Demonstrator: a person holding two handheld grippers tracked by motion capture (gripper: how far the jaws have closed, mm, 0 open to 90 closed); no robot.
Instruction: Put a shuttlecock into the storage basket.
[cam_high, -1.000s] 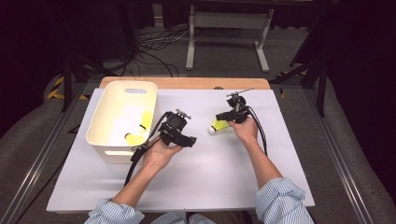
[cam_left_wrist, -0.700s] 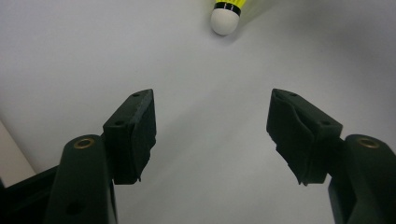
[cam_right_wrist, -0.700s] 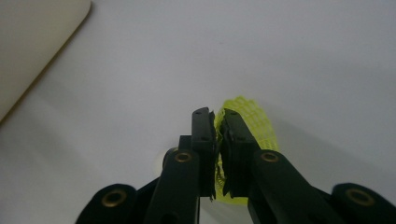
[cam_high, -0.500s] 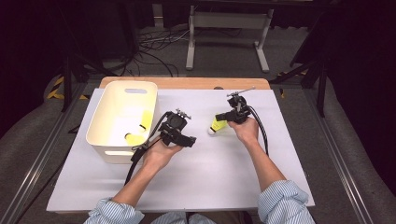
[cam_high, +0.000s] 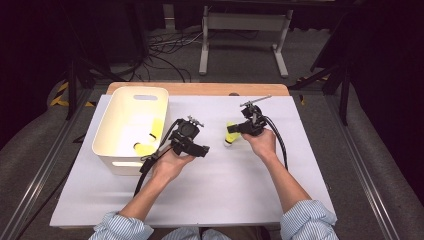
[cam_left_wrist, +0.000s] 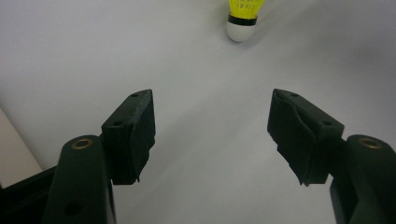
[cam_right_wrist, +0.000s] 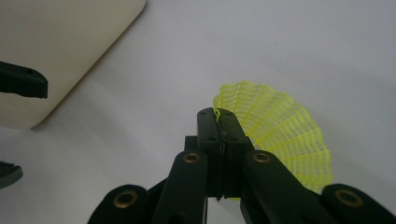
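A yellow shuttlecock (cam_high: 230, 135) with a white cork lies on the white table (cam_high: 240, 185) right of centre. My right gripper (cam_high: 236, 129) is shut on the rim of its mesh skirt (cam_right_wrist: 280, 130), with the jaws pinched together at the tip (cam_right_wrist: 218, 114). My left gripper (cam_high: 202, 150) hovers just left of it, near the bin, jaws wide open with nothing between them (cam_left_wrist: 212, 130). The left gripper view looks past them to the shuttlecock's cork (cam_left_wrist: 242, 25) lying farther off on the table.
A cream plastic bin (cam_high: 120, 162) stands at the table's left and holds two yellow shuttlecocks (cam_high: 145, 148). Its corner (cam_right_wrist: 60, 46) lies near the left gripper's jaw (cam_right_wrist: 23, 84) in the right gripper view. Cables trail from both grippers.
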